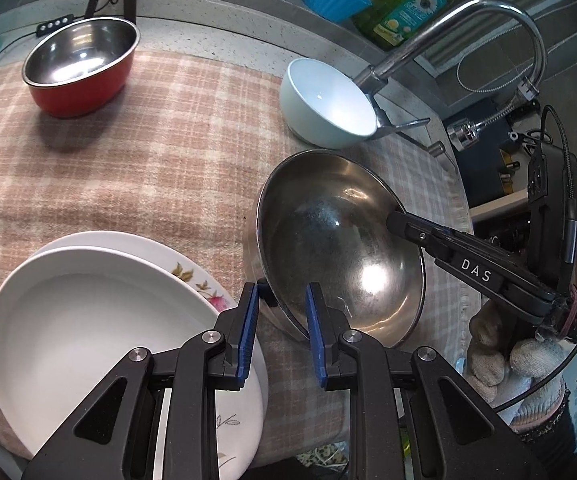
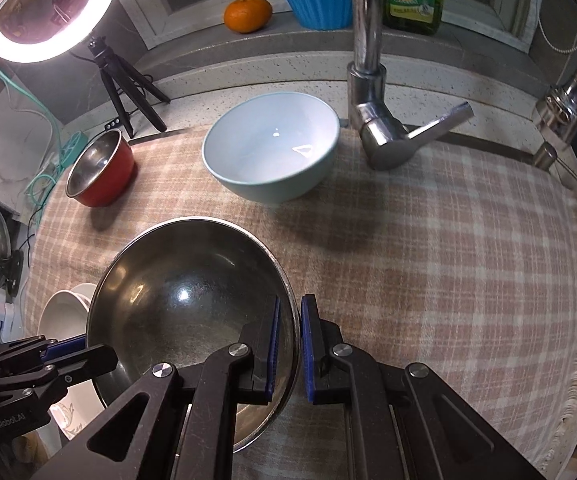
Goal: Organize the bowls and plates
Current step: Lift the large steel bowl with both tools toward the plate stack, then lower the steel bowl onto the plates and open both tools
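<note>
A large steel bowl stands tilted on the plaid cloth. My right gripper is shut on its right rim, one finger inside and one outside; it also shows in the left wrist view. My left gripper is open, its fingers straddling the bowl's near left rim without clamping it. A white plate lies stacked on a floral plate at the lower left. A pale blue bowl and a red steel-lined bowl stand further back.
A chrome faucet rises at the back right. On the ledge behind stand an orange, a blue fluted cup and a green soap bottle. A ring light on a tripod is at the back left.
</note>
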`<move>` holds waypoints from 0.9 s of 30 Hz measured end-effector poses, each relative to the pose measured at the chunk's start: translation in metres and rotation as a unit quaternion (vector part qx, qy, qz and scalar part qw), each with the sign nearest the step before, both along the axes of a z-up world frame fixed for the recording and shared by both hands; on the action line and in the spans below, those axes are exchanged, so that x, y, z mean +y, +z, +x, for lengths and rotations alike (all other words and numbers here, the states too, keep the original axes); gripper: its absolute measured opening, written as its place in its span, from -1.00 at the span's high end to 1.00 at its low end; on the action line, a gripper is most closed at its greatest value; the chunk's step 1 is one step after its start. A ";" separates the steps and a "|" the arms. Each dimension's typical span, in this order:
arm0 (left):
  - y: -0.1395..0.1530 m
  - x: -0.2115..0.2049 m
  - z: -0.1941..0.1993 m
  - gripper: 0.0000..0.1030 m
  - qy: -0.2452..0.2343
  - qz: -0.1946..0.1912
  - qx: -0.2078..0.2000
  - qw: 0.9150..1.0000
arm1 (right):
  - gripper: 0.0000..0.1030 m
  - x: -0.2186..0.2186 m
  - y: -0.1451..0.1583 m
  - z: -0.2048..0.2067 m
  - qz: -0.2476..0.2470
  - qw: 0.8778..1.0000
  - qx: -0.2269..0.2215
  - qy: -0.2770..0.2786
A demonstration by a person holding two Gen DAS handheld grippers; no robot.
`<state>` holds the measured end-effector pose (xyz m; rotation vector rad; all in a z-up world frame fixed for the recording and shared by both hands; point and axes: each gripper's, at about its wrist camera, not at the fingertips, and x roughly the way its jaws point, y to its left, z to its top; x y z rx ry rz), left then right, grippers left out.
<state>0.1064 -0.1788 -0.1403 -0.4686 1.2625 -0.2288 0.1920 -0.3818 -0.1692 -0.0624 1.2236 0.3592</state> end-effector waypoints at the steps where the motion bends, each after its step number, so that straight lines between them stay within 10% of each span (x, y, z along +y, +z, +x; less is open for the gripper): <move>1: 0.000 -0.001 0.000 0.60 -0.001 0.002 0.001 1.000 | 0.81 -0.001 -0.001 -0.001 0.000 1.000 0.001 -0.001; 27: -0.004 0.000 0.009 0.60 -0.022 0.005 0.003 1.000 | 0.78 -0.014 -0.005 -0.018 0.008 1.000 0.018 -0.014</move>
